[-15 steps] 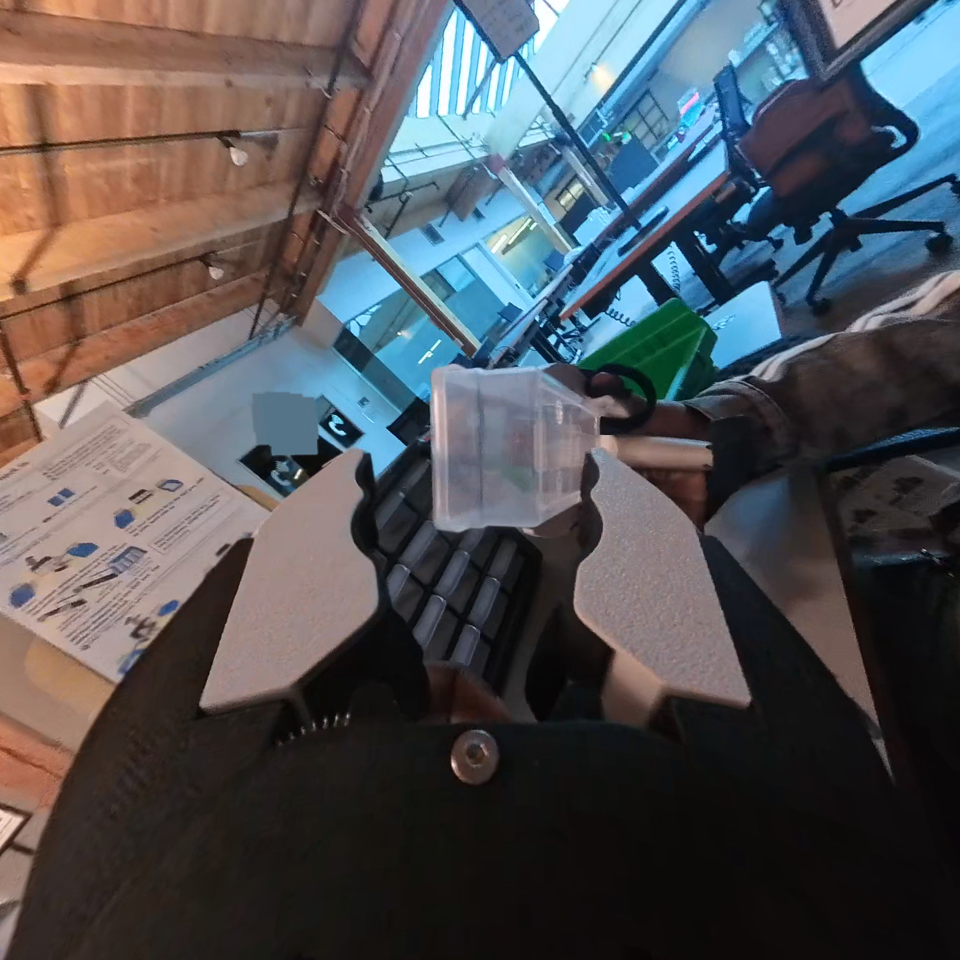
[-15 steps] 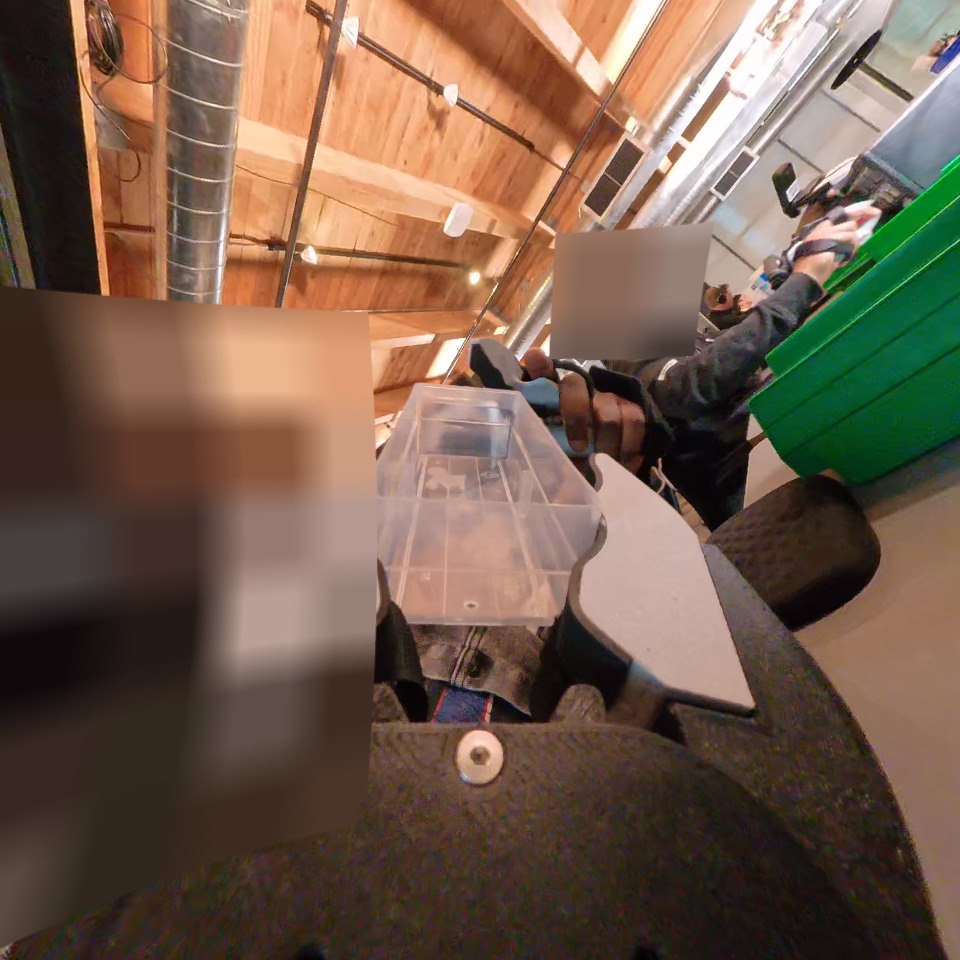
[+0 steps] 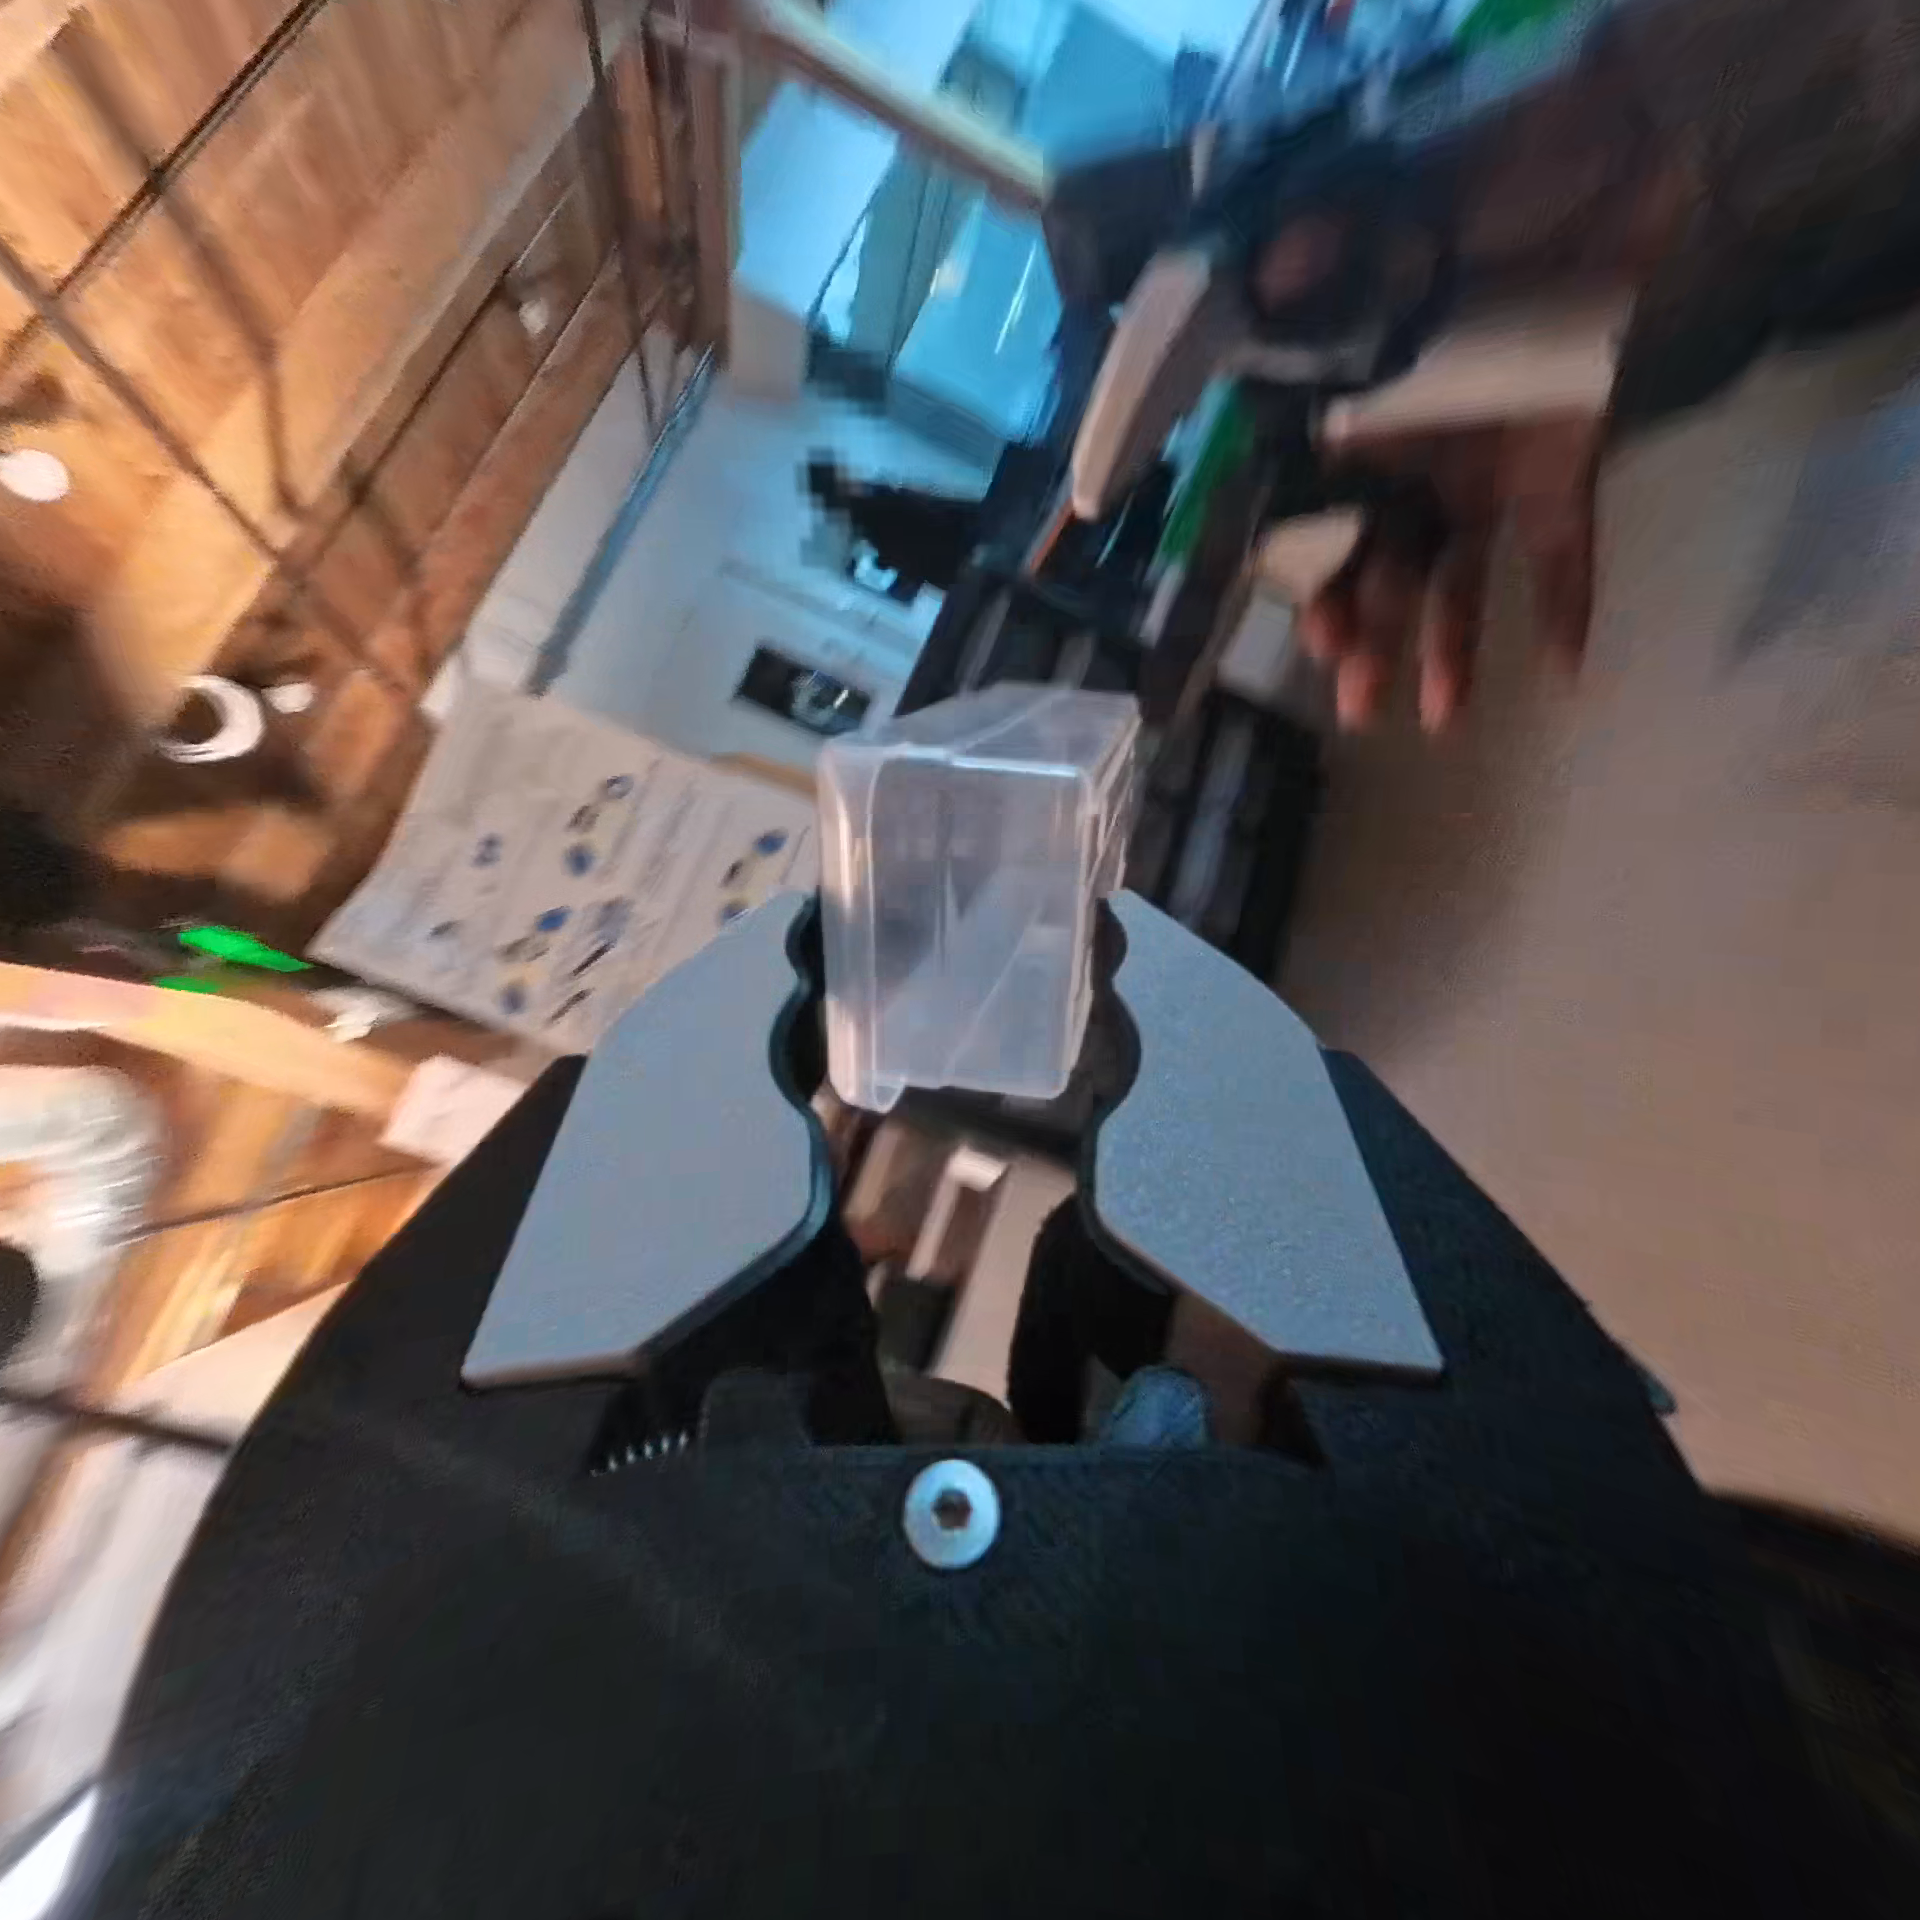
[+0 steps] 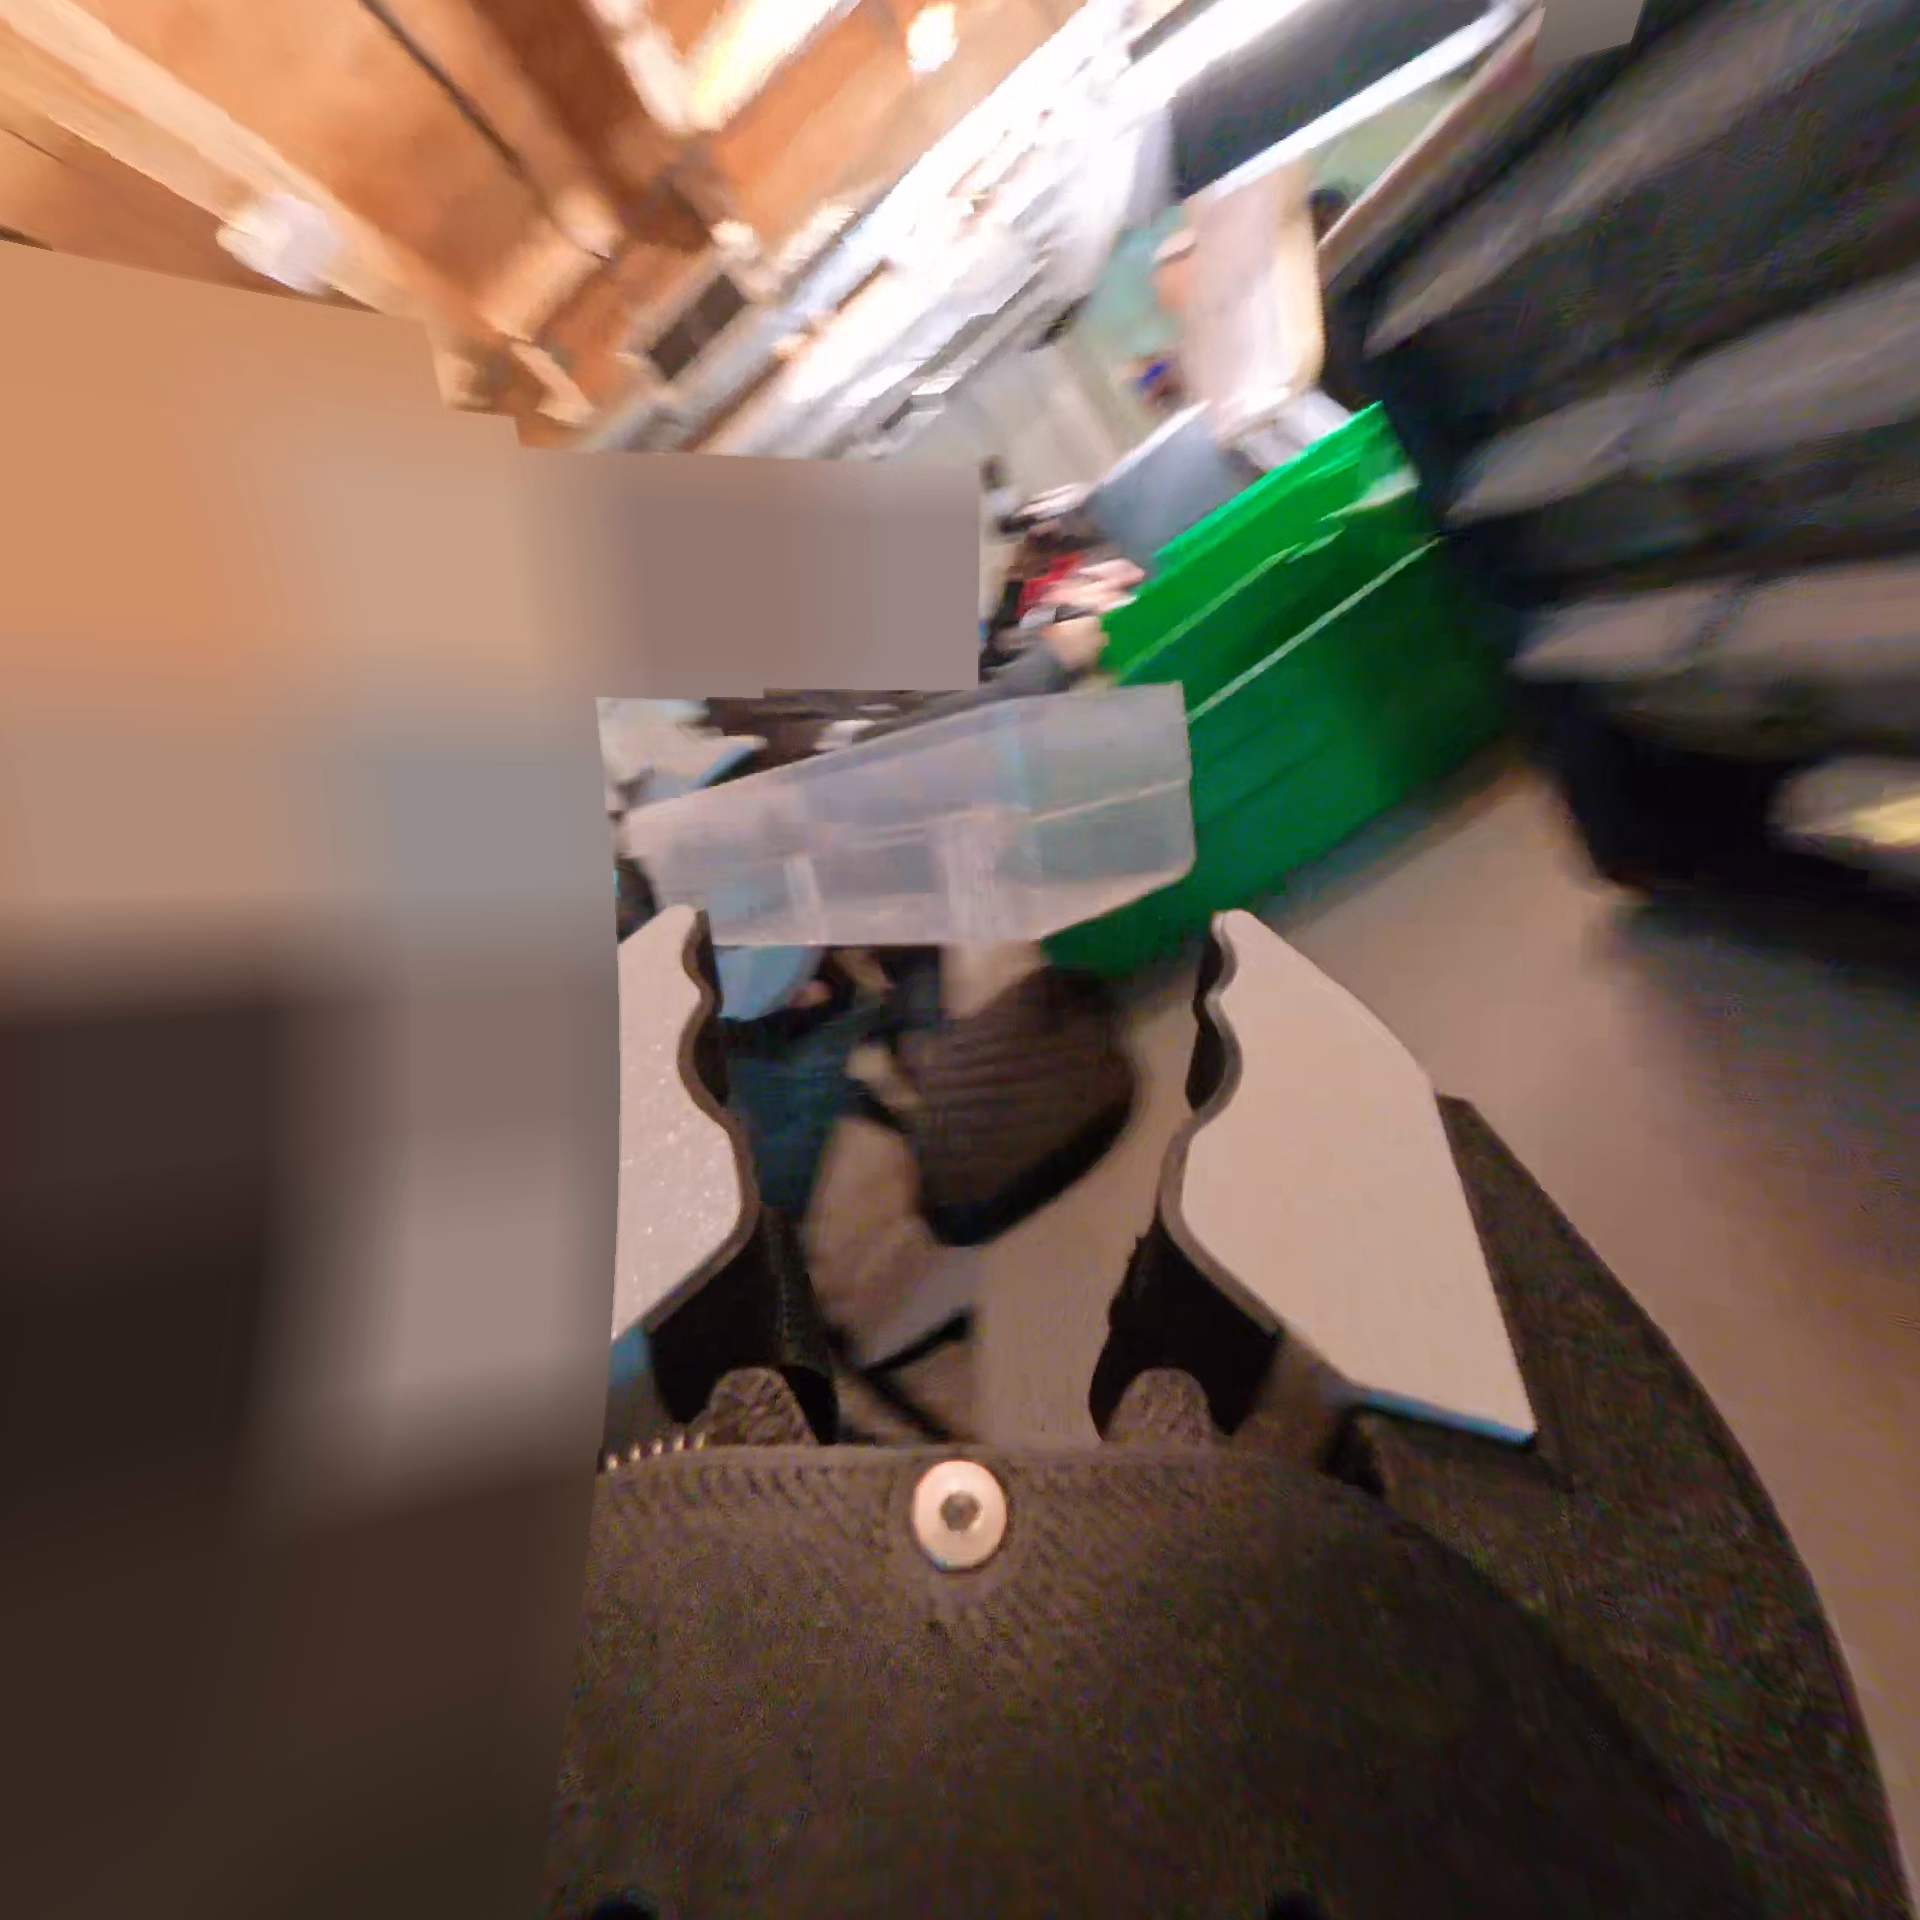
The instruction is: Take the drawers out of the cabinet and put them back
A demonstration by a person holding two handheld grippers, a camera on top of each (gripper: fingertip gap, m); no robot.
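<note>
The left gripper [image 3: 956,997] has its jaws closed on a clear plastic drawer [image 3: 961,914], held aloft with its long axis running away from the camera. Only the right wrist view shows that drawer side-on [image 4: 914,821], lying crosswise beyond the right gripper [image 4: 956,966], whose jaws stand wide apart and empty. Stacked green plastic bins [image 4: 1278,707] sit on the pale floor [image 4: 1507,1039]. Wooden ceiling beams [image 3: 260,260] and a person's blurred hand [image 3: 1455,582] appear in the left wrist view.

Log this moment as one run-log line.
left gripper: shut on clear drawer | right gripper: open, drawer beyond fingertips | both views motion-blurred
</note>
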